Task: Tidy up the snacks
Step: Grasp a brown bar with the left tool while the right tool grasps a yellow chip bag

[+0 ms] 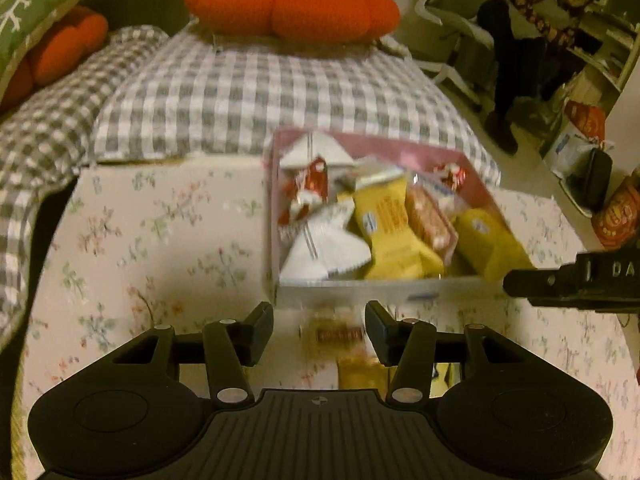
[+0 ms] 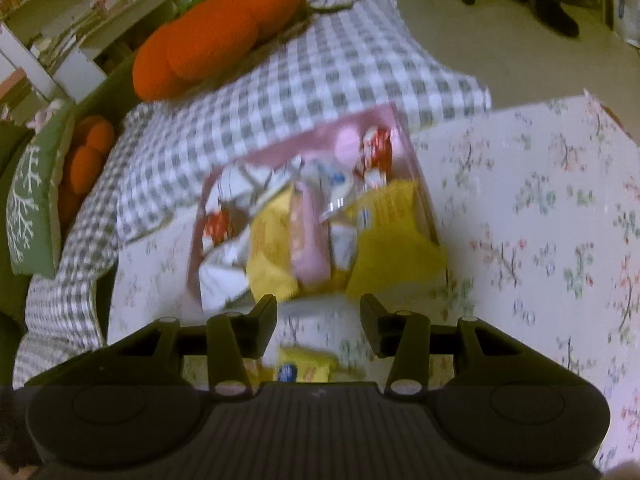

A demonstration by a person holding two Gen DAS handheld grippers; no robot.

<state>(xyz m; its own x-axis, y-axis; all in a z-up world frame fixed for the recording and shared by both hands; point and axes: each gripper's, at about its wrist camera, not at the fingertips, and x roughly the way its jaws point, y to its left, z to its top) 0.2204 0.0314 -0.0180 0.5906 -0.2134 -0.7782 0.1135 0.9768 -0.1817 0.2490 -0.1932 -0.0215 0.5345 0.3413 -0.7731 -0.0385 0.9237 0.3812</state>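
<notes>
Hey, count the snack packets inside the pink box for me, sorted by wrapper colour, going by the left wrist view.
Inside the pink box, as far as the left wrist view shows:
Yellow packets: 2
White packets: 2
Red and white packets: 2
Pink packets: 1
Total: 7
A pale wrapper behind them is too blurred to count.

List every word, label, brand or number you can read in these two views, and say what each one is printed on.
"DA": white letters, cut off by the frame edge, on the right gripper in the left wrist view.
Yellow snack packets in the pink box: print too blurred to read.
Brown-labelled snack on the floral tablecloth: label blurred, unreadable.
Right wrist view: nothing legible.
</notes>
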